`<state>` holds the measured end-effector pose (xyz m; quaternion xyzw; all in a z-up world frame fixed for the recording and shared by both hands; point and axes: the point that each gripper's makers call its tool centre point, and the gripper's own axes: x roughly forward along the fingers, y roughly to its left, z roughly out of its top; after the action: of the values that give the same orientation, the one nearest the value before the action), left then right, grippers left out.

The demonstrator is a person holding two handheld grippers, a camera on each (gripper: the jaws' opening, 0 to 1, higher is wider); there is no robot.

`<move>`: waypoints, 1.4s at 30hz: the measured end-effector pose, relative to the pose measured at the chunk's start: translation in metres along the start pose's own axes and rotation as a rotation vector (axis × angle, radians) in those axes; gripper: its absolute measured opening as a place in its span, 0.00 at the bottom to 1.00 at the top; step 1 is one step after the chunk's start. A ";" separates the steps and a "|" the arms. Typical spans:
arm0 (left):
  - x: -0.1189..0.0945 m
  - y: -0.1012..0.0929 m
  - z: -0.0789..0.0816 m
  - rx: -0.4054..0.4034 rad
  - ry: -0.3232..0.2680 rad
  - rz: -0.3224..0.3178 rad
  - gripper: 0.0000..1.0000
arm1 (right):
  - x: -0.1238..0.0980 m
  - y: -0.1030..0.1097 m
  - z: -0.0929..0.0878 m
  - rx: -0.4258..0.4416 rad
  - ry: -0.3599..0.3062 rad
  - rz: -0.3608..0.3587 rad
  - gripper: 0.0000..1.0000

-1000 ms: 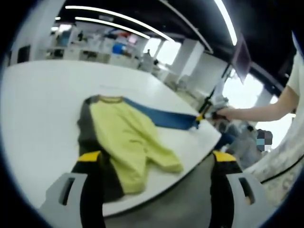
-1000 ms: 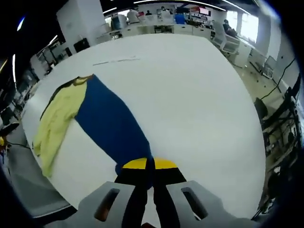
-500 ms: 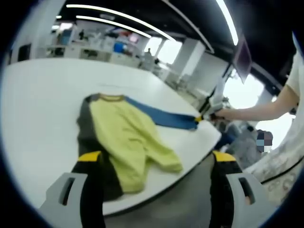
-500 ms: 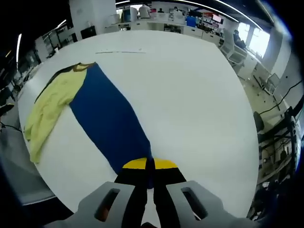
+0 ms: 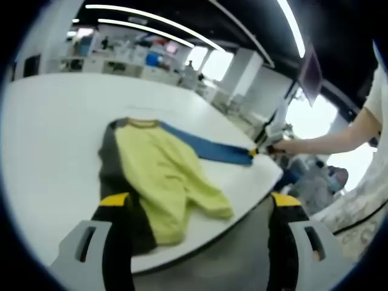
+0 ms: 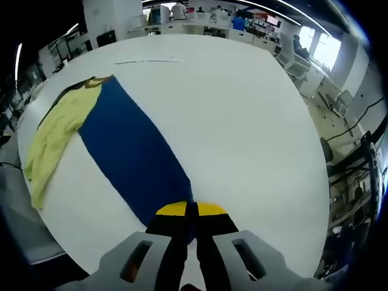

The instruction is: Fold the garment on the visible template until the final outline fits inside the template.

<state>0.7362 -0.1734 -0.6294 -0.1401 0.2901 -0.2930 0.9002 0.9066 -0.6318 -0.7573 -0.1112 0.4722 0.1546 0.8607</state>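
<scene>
Risk first: your right gripper (image 6: 191, 213) has its jaws pinched together on the end of the blue sleeve (image 6: 130, 151), and that sleeve is drawn out flat and long across the white table (image 6: 242, 121), away from the yellow body (image 5: 163, 173) of the shirt. Pull further toward 6 o'clock in the right gripper view and you probably drag the whole shirt toward the table edge, or the cloth slips out of a thin pinch. In the left gripper view the hem near 6 o'clock already lies at the table's near edge, so a slide there could drop it off the table. A faint thin line (image 6: 145, 60) sits on the table at 11 o'clock in the right gripper view; can't tell if that is the template, so fit can't be judged. Fold looks barely begun, shirt spread out, sleeve extended.

Pose: in the left gripper view your right gripper sits at 2 o'clock, bare forearm (image 5: 330, 140) reaching in from the right edge, low over the table at the sleeve tip. Your left gripper (image 5: 200, 209) hangs back at the near edge, jaws wide apart, holding nothing, dark side panel (image 5: 112, 163) of the shirt just beyond its left jaw. Shirt lies centre-left on the table, collar at 11 o'clock
</scene>
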 end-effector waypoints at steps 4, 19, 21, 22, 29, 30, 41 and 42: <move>0.000 0.001 -0.001 -0.002 0.008 0.000 0.89 | 0.001 -0.006 -0.001 -0.009 0.004 -0.023 0.05; 0.006 -0.003 0.000 0.004 0.009 -0.015 0.89 | -0.020 0.000 0.009 -0.042 -0.071 -0.065 0.35; 0.006 -0.003 0.001 0.004 0.007 -0.018 0.89 | -0.024 0.007 0.013 -0.059 -0.093 -0.061 0.39; 0.007 -0.003 0.002 0.005 0.006 -0.020 0.89 | -0.026 0.010 0.015 -0.067 -0.102 -0.060 0.41; 0.009 -0.005 0.000 0.012 0.016 -0.030 0.89 | -0.034 0.033 0.032 -0.121 -0.175 -0.014 0.56; 0.009 -0.005 0.000 0.012 0.016 -0.030 0.89 | -0.037 0.036 0.034 -0.131 -0.175 -0.015 0.57; 0.005 -0.003 -0.001 0.016 0.012 -0.027 0.88 | -0.049 0.064 0.044 -0.180 -0.219 0.026 0.73; 0.005 -0.003 -0.002 0.015 0.011 -0.027 0.88 | -0.050 0.067 0.044 -0.179 -0.223 0.032 0.74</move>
<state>0.7372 -0.1787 -0.6315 -0.1357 0.2911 -0.3079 0.8956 0.8909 -0.5629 -0.6941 -0.1622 0.3596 0.2212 0.8919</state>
